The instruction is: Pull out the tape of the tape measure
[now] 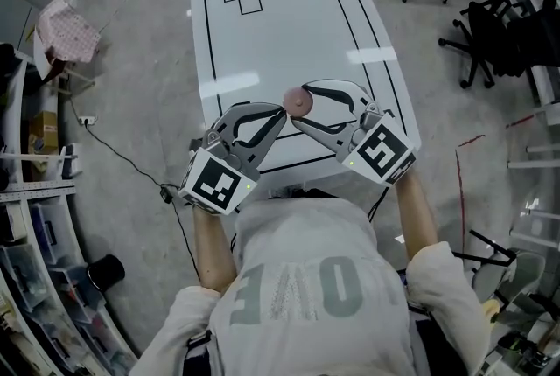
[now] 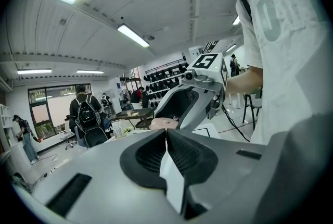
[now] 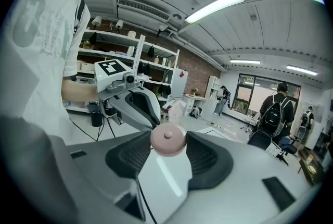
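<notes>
One round pink tape measure [image 1: 298,100], button face toward me, no long axis, pinched in my R tongs [image 3: 169,137]. My L tongs [image 2: 166,133] are pressed together just left of it, above one white table [image 1: 289,33].

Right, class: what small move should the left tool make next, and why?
Probably draw the left tool slowly away from the right tool, which clamps the pink tape measure; the left's jaws are shut at its edge, seemingly on the tape's end.
</notes>
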`<action>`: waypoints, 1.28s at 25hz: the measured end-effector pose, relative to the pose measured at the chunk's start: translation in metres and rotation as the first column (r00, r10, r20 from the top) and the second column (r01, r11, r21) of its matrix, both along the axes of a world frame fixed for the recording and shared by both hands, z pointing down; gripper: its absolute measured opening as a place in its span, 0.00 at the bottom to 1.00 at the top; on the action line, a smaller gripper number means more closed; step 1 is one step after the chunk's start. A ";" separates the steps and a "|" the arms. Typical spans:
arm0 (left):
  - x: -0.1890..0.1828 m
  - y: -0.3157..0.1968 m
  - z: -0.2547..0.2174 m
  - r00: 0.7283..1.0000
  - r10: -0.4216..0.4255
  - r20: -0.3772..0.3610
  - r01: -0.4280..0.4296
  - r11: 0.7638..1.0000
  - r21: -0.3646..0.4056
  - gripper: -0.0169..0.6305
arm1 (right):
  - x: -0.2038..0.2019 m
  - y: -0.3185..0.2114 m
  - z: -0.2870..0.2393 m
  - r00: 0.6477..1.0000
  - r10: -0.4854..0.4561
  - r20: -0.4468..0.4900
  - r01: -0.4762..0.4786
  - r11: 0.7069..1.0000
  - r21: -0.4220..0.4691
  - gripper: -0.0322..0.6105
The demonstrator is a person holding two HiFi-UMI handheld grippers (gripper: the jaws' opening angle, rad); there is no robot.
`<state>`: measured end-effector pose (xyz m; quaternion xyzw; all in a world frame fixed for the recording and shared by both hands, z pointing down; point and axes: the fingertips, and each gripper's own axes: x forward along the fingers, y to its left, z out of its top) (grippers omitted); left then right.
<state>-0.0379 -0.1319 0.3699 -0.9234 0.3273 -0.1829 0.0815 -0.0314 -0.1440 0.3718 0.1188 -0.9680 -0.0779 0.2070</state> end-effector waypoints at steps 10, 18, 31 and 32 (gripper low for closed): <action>-0.051 -0.043 -0.028 0.897 -0.433 -0.094 0.441 0.891 0.111 0.07 | 0.028 -0.055 -0.025 0.892 0.428 0.145 -0.440 0.896 0.063 0.40; -0.278 -0.025 0.014 0.292 -0.935 -0.198 0.930 0.327 -0.170 0.07 | 0.253 -0.116 0.044 0.287 0.957 0.049 -0.950 0.291 -0.111 0.40; -0.249 -0.036 0.040 0.365 -0.914 -0.178 0.893 0.398 -0.212 0.07 | 0.242 -0.099 0.061 0.360 0.933 0.014 -0.928 0.359 -0.098 0.40; -0.247 -0.037 0.043 0.370 -0.913 -0.174 0.889 0.402 -0.218 0.07 | 0.242 -0.098 0.062 0.360 0.933 0.010 -0.928 0.360 -0.097 0.40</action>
